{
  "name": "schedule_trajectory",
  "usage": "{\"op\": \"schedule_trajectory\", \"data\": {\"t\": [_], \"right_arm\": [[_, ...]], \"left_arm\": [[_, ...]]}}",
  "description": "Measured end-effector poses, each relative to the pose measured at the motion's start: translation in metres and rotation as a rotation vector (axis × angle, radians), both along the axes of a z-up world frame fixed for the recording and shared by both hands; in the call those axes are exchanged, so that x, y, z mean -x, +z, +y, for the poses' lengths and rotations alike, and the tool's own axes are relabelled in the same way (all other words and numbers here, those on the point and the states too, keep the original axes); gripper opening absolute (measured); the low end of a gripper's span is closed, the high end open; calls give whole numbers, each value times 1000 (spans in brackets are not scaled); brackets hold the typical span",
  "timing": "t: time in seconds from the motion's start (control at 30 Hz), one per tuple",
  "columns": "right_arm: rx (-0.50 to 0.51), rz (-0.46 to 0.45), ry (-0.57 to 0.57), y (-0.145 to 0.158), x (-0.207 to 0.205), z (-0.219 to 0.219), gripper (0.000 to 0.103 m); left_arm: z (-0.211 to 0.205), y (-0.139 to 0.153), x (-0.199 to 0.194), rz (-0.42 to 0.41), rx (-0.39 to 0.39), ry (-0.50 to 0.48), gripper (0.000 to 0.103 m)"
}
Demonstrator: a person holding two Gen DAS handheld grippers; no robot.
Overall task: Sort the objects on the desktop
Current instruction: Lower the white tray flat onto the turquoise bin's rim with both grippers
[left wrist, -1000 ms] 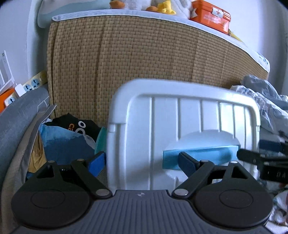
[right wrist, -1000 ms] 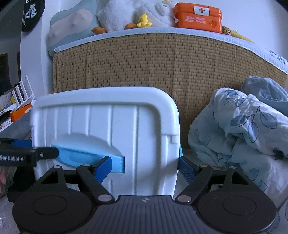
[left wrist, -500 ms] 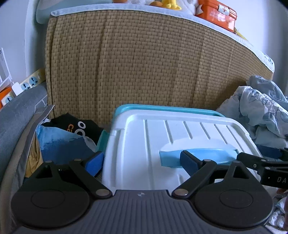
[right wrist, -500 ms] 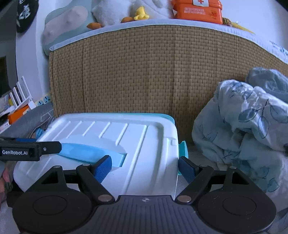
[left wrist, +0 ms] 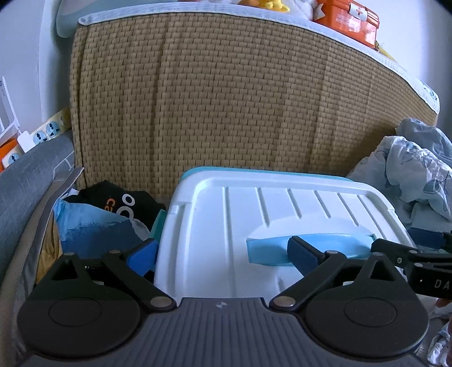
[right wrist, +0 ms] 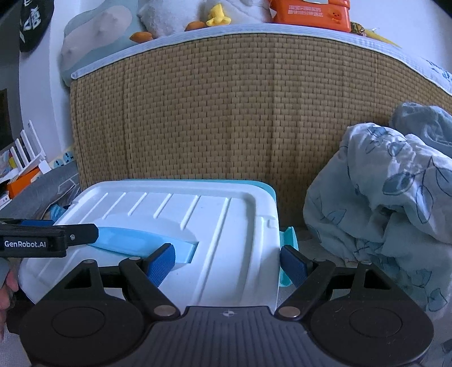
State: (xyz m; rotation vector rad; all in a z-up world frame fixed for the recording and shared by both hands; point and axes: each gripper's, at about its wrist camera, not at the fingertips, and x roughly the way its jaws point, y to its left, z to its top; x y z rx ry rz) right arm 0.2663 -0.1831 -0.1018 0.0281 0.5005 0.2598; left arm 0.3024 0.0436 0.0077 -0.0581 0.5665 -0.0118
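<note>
A white lid (left wrist: 254,214) with a light blue handle (left wrist: 310,245) lies flat on a teal storage box (left wrist: 197,170) in front of a woven headboard. My left gripper (left wrist: 223,254) straddles the lid's left end and its jaws are opening. One pad (left wrist: 141,255) stands just off the lid's left edge and the other sits by the handle. In the right wrist view the lid (right wrist: 220,225) spans my right gripper (right wrist: 227,264). Its right pad (right wrist: 292,265) is against the lid's right edge, beside a teal latch (right wrist: 289,234), and the left pad is at the handle's end.
The woven headboard (left wrist: 226,98) rises right behind the box. Its top carries an orange first-aid case (right wrist: 310,11) and plush toys (right wrist: 180,14). A crumpled blue quilt (right wrist: 389,197) lies to the right. Dark clothes (left wrist: 113,203) and a grey cushion (left wrist: 25,180) lie to the left.
The lid stood upright between both grippers a second ago; it has tipped down flat onto the teal box. The left gripper's pads have spread wider. The right gripper's spread is unchanged.
</note>
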Motion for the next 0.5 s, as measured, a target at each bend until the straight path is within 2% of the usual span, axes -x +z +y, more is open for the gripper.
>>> {"op": "schedule_trajectory", "data": {"t": [0.5], "right_arm": [[-39, 23, -14, 1, -20, -4, 85]], "left_arm": [[-5, 1, -21, -9, -27, 11, 103]]}}
